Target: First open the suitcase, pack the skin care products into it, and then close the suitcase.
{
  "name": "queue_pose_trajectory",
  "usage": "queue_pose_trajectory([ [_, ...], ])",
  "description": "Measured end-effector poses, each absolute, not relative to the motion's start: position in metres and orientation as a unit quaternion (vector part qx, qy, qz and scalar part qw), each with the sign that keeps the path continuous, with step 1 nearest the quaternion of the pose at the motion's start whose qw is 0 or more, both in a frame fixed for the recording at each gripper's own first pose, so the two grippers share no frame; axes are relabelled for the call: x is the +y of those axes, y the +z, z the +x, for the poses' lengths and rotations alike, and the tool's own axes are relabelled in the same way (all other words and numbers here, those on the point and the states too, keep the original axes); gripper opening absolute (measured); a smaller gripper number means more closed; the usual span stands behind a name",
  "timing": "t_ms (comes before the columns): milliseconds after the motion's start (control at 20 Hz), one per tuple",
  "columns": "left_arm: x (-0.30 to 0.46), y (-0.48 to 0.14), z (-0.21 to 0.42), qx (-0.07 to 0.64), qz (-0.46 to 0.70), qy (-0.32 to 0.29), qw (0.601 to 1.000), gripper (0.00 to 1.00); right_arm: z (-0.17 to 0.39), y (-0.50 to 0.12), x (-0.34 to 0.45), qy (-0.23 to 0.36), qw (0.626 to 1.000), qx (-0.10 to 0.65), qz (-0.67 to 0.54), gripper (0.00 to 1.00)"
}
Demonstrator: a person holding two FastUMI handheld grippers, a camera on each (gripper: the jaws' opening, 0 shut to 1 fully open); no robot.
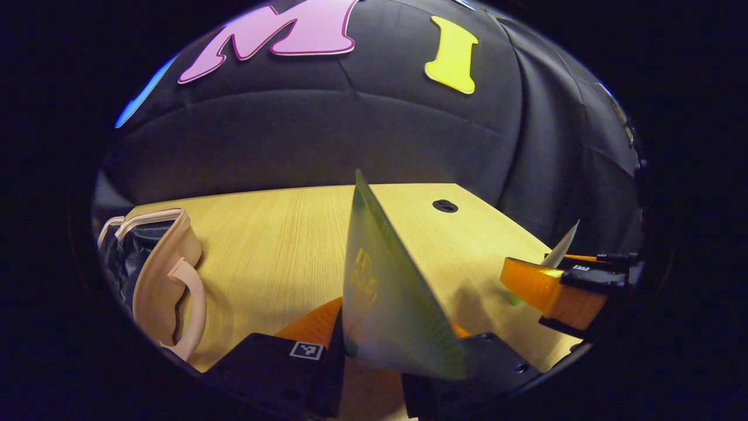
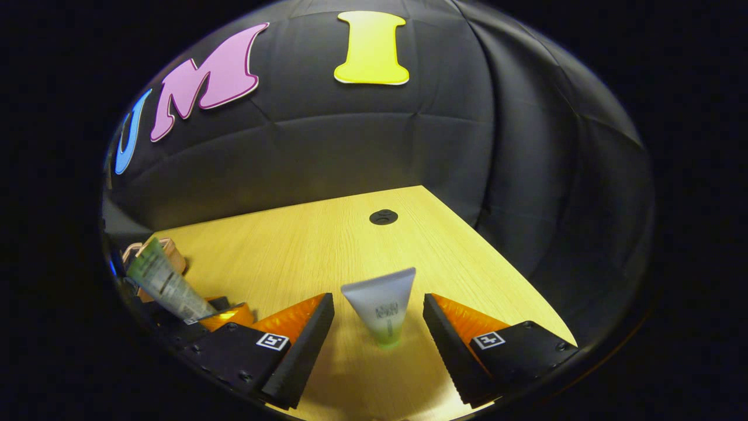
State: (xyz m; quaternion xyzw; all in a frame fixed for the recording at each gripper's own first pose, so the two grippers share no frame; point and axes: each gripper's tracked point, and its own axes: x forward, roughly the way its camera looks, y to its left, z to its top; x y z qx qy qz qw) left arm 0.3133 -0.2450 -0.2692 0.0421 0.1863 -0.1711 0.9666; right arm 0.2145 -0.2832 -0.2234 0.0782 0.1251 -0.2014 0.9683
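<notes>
My left gripper (image 1: 374, 374) is shut on a green skin care tube (image 1: 380, 292) that sticks up with its flat crimped end on top. The pink suitcase (image 1: 166, 275) lies open at the left, its dark lining and handle showing. In the right gripper view a small pale tube (image 2: 383, 310) stands on its green cap on the table, between the spread fingers of my right gripper (image 2: 378, 301), which is open and touches nothing. The left gripper (image 2: 216, 316) with its green tube (image 2: 166, 283) sits at the far left, in front of the suitcase (image 2: 170, 248).
The light wooden table (image 1: 280, 245) runs back to the black cloth wall, with a round dark cable hole (image 2: 383, 217) near its far edge. The table's right edge drops off close to the right gripper (image 1: 555, 286).
</notes>
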Motion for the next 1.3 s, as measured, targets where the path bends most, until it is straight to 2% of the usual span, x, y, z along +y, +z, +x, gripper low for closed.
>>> queue_pose_trajectory([
  [200,-0.228,-0.272,0.304,0.189,0.041,-0.159,0.968,0.49,0.227,-0.236,-0.297,-0.213,0.966,0.130,0.071,0.96],
  [350,-0.222,-0.273,0.299,0.191,0.035,-0.155,0.969,0.50,0.226,-0.248,-0.300,-0.212,0.964,0.147,0.063,0.68],
  [550,-0.219,-0.272,0.297,0.191,0.034,-0.154,0.969,0.50,0.225,-0.243,-0.296,-0.196,0.970,0.135,0.042,0.39],
  [600,-0.218,-0.273,0.297,0.191,0.033,-0.153,0.969,0.50,0.223,-0.245,-0.291,-0.187,0.971,0.139,0.044,0.38],
  [650,-0.217,-0.272,0.297,0.191,0.031,-0.153,0.969,0.50,0.222,-0.245,-0.286,-0.177,0.973,0.143,0.043,0.41],
  [700,-0.216,-0.272,0.295,0.191,0.029,-0.154,0.969,0.49,0.220,-0.242,-0.280,-0.168,0.974,0.145,0.044,0.29],
  [850,-0.205,-0.257,0.287,0.186,0.018,-0.150,0.971,0.48,0.206,-0.218,-0.261,-0.148,0.980,0.129,0.036,0.35],
  [1050,-0.169,-0.200,0.267,0.154,-0.012,-0.140,0.978,0.47,0.184,-0.165,-0.223,-0.113,0.989,0.096,0.016,0.34],
  [1300,-0.060,-0.135,0.244,0.146,-0.007,-0.090,0.985,0.47,0.148,-0.115,-0.152,-0.057,0.995,0.079,0.003,0.35],
])
